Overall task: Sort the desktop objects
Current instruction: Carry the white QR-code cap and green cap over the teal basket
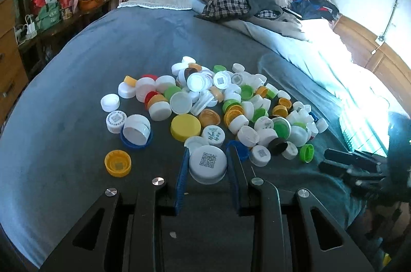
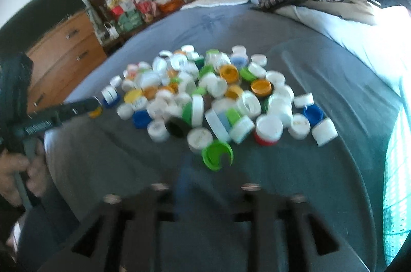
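Note:
A pile of plastic bottle caps [image 1: 231,102], white, green, yellow, orange, blue, red and black, lies on a grey bedsheet [image 1: 102,46]. My left gripper [image 1: 208,151] is shut on a large white cap with a printed square code [image 1: 208,164], its blue pads pressing both sides, at the pile's near edge. The right wrist view is blurred. There my right gripper [image 2: 213,169] stands open just behind a green cap [image 2: 217,155] that rests on the sheet at the front of the pile [image 2: 218,92]. Each gripper shows at the edge of the other's view.
A lone yellow cap [image 1: 118,162] lies left of my left gripper. Folded clothes and bedding [image 1: 257,2] crowd the far right of the bed. A wooden dresser [image 2: 64,51] and stacked bags [image 1: 54,2] stand to the left. A person's hand [image 2: 28,169] holds the left gripper's handle.

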The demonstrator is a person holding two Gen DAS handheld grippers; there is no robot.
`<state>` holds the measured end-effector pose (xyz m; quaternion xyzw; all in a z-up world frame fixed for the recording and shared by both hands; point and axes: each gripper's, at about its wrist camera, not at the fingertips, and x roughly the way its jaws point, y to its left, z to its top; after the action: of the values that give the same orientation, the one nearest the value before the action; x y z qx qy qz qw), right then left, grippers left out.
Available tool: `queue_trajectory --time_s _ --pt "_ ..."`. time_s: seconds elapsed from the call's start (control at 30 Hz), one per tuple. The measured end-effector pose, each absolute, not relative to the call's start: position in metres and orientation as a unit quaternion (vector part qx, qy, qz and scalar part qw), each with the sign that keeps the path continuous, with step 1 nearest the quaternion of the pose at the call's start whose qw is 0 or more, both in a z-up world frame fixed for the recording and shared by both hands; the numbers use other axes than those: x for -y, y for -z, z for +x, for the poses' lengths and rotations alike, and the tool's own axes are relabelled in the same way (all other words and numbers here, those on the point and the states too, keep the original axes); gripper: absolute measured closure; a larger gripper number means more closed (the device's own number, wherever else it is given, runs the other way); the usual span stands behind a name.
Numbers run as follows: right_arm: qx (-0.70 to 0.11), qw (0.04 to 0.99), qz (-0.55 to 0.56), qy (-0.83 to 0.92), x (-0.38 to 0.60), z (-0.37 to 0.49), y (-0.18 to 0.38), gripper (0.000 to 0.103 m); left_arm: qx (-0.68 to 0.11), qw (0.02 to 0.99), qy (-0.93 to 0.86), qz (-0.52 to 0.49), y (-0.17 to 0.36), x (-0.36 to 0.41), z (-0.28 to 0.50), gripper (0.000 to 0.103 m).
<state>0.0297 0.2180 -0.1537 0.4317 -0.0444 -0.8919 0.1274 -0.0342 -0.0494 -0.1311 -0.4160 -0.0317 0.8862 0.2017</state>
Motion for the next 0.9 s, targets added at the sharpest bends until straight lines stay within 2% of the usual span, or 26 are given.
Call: queue_trajectory --time_s 0.03,0.23,0.3,0.33,0.43,0.67,0.9 --pt "0.041 0.122 0.432 0.893 -0.22 0.03 0.158 0.045 0.031 0.2 -0.886 -0.417 0.131 0.049 -0.032 0.078" --pt "0.059 0.115 0.443 0.887 -0.226 0.002 0.177 0.046 0.028 0.195 -0.883 -0.427 0.134 0.038 -0.033 0.078" --pt "0.057 0.115 0.445 0.886 -0.223 -0.002 0.178 0.055 0.02 0.196 -0.882 -0.428 0.133 0.031 -0.033 0.078" --pt "0.061 0.119 0.449 0.883 -0.224 -0.003 0.179 0.071 0.019 0.197 -0.882 -0.428 0.132 0.03 -0.032 0.078" --pt "0.068 0.121 0.446 0.884 -0.226 0.007 0.173 0.07 0.013 0.209 -0.881 -0.424 0.125 0.021 -0.029 0.078" --pt "0.085 0.101 0.391 0.911 -0.252 0.054 0.117 0.07 -0.005 0.261 -0.88 -0.397 0.094 -0.024 -0.017 0.078" --pt "0.079 0.058 0.338 0.936 -0.296 0.089 0.049 0.07 -0.042 0.327 -0.873 -0.36 0.056 -0.112 -0.006 0.078"
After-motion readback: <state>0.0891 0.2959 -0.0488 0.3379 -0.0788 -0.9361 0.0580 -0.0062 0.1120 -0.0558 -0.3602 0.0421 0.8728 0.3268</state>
